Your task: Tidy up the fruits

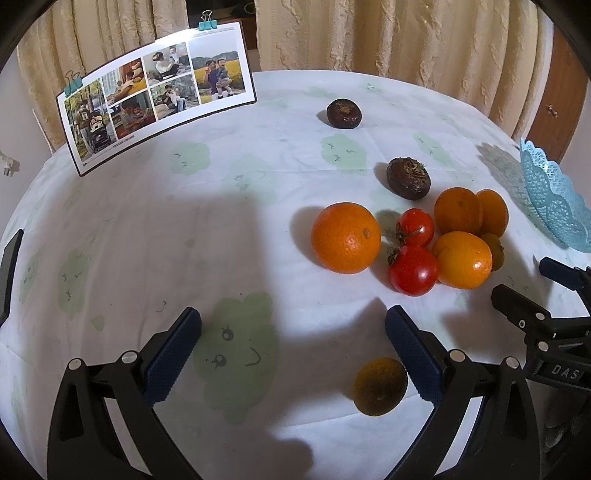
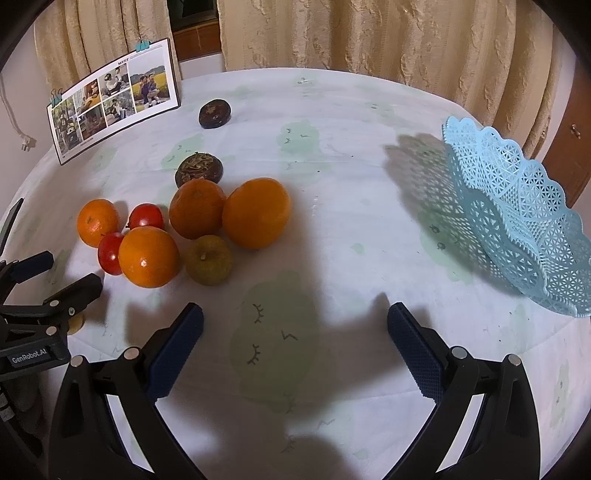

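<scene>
Warm, dim light; hard shadows; fisheye-warped edges.

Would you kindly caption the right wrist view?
Open right gripper faces oranges and tomatoes beside an empty blue basket.

A white tablecloth printed with pale green cloud faces (image 1: 155, 229) is covering the table. A curved photo collage card (image 1: 155, 99) is standing near its far left edge, teal binder clips (image 1: 207, 21) gripping its top. Beige crinkled curtains (image 2: 351, 40) are hanging behind.
</scene>
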Motion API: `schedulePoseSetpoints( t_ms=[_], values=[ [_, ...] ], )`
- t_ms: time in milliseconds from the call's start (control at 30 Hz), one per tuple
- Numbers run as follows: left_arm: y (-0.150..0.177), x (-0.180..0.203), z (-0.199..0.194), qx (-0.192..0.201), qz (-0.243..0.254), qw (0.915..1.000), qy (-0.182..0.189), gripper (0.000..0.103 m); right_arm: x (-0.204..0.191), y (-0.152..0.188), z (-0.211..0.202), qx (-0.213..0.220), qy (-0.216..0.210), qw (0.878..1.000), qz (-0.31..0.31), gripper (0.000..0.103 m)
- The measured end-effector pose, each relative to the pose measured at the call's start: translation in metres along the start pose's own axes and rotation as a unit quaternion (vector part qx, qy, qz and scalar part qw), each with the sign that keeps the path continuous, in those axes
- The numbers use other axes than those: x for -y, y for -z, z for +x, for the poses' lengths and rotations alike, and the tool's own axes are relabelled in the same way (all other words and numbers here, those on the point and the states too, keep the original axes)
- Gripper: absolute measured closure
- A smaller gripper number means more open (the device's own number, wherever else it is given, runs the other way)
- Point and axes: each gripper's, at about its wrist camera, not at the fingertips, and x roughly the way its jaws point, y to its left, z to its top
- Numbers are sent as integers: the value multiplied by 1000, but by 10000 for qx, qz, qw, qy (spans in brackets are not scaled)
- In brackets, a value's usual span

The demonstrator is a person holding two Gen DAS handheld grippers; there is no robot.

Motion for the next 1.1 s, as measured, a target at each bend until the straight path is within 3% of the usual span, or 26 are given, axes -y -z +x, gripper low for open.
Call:
schedulePoseSetpoints(
  t_ms=[267, 467, 733, 900, 1000, 1100],
  values=[
    [-3, -23, -18, 429, -189, 9987, 197, 5, 7, 8, -15, 203, -377, 9989, 189, 2],
    [-13, -19, -18, 391, -28, 9983, 436, 9, 14, 7, -23, 313, -646, 9964, 449, 2],
    [-31, -6, 0, 196, 209, 9964, 800, 31, 29, 4, -32, 463, -940, 9911, 821, 2],
    [-41, 1, 8, 199, 333, 9943, 993, 46, 18, 3, -34, 501, -999, 9920, 593, 4],
    [-41, 4, 14, 136, 353, 9932, 1102, 59, 10, 0, -32, 483, -1011, 9926, 478, 17],
    [-41, 1, 13, 153, 319, 9923, 1191, 65, 5, -5, -27, 431, -1044, 9927, 416, 26]
  ],
)
